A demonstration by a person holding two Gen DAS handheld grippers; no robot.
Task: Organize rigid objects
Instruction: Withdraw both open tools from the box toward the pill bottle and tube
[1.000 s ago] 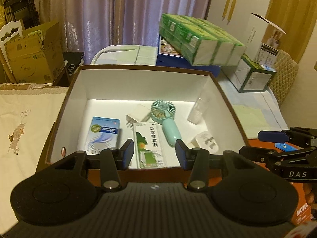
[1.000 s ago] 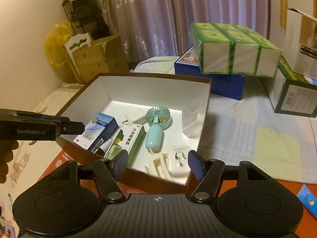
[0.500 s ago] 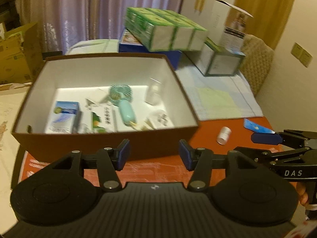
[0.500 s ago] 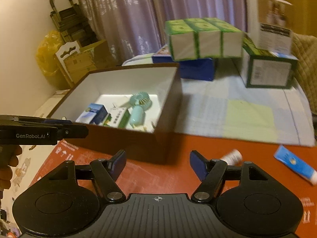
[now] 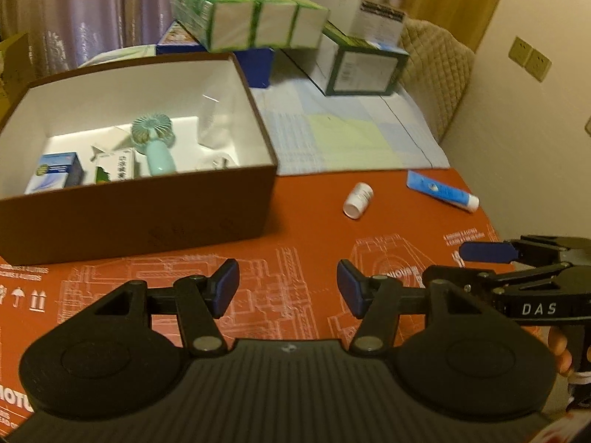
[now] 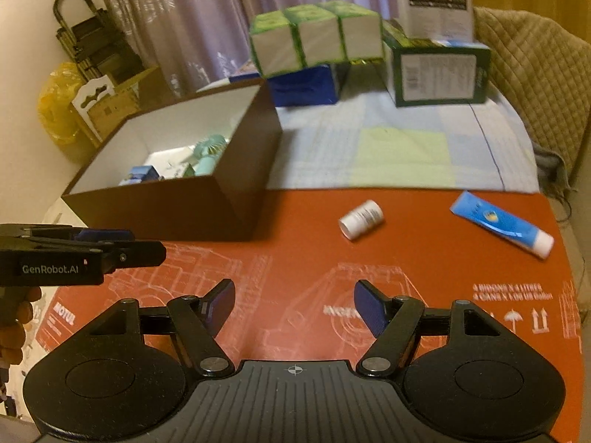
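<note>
A brown box (image 5: 147,214) (image 6: 177,203) with a white inside stands on the red mat and holds a mint hand fan (image 5: 155,144), a blue carton (image 5: 55,173), a green and white carton (image 5: 114,170) and other small items. A small white bottle (image 5: 357,199) (image 6: 361,219) lies on its side on the mat right of the box. A blue tube (image 5: 441,195) (image 6: 502,224) lies further right. My left gripper (image 5: 288,288) is open and empty, low over the mat in front of the box. My right gripper (image 6: 294,304) is open and empty, short of the bottle.
Green and white packs (image 6: 317,40), a blue box (image 6: 306,85) and a dark green carton (image 6: 439,74) stand at the back on a pale checked cloth (image 6: 399,147). A padded chair back (image 6: 535,74) is at the right. Cardboard and a yellow bag (image 6: 59,110) sit far left.
Both grippers have pulled back from over the box and swung right. The bottle and tube on the red mat have come into view. Both stay open.
</note>
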